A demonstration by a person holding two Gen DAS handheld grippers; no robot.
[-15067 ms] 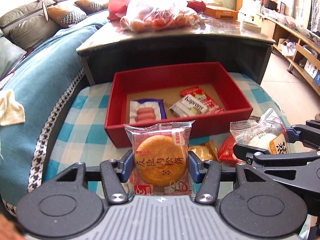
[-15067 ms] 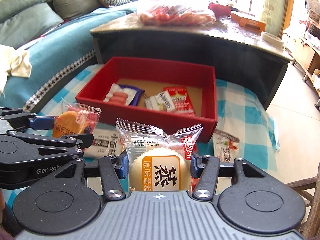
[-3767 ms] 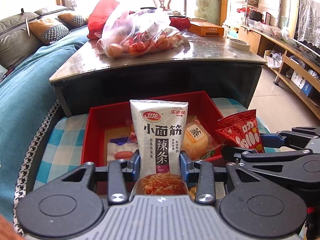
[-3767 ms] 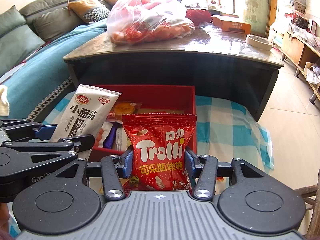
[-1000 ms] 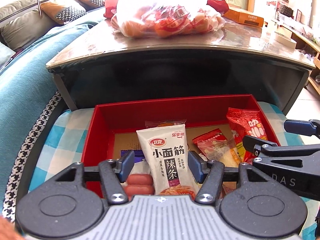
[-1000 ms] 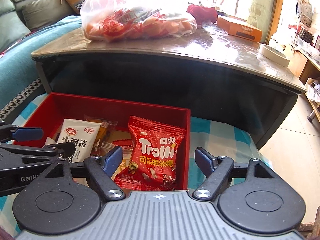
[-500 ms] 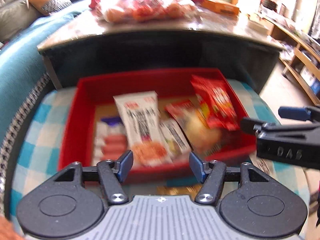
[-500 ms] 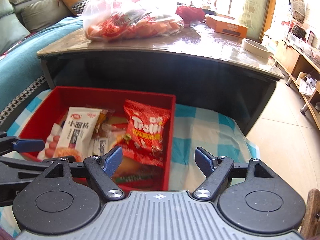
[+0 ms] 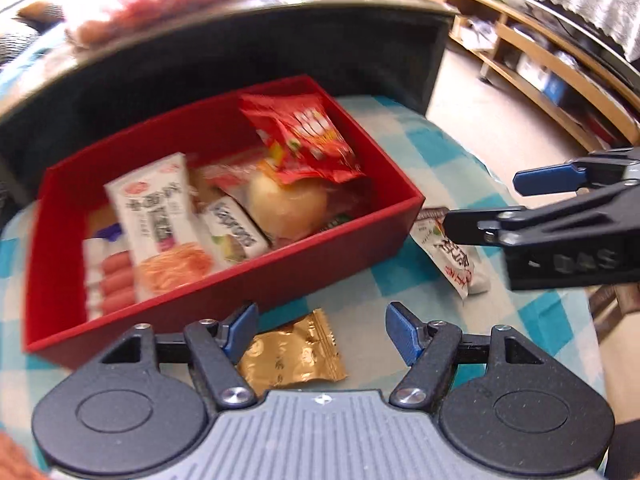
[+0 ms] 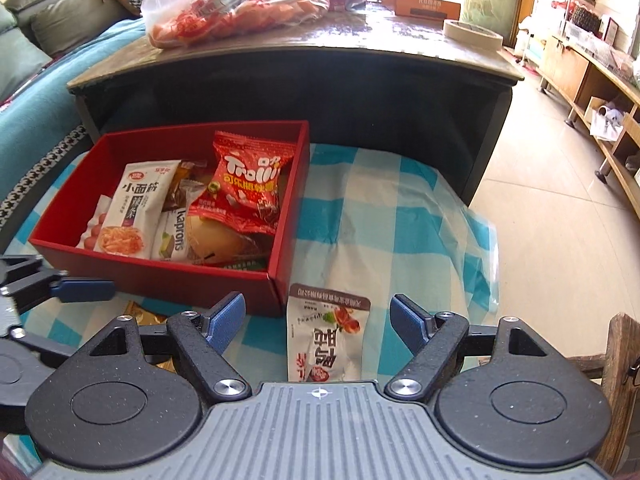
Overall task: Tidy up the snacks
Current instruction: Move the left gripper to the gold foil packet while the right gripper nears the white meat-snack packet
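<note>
Both the left gripper (image 9: 320, 334) and right gripper (image 10: 318, 320), now empty and spread, have dropped their packets into the red box (image 10: 280, 248), leaving the gold packet (image 9: 294, 354) and white pouch (image 10: 328, 336) just outside it.

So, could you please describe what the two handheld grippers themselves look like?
Both match. The left gripper and right gripper each have matte black linkage arms with silver screws, two round black discs, a ribbed grey body and blue-padded fingers. Pale raised lettering, too blurred to read, marks the right gripper's side. No cables or sleeves are visible.
</note>
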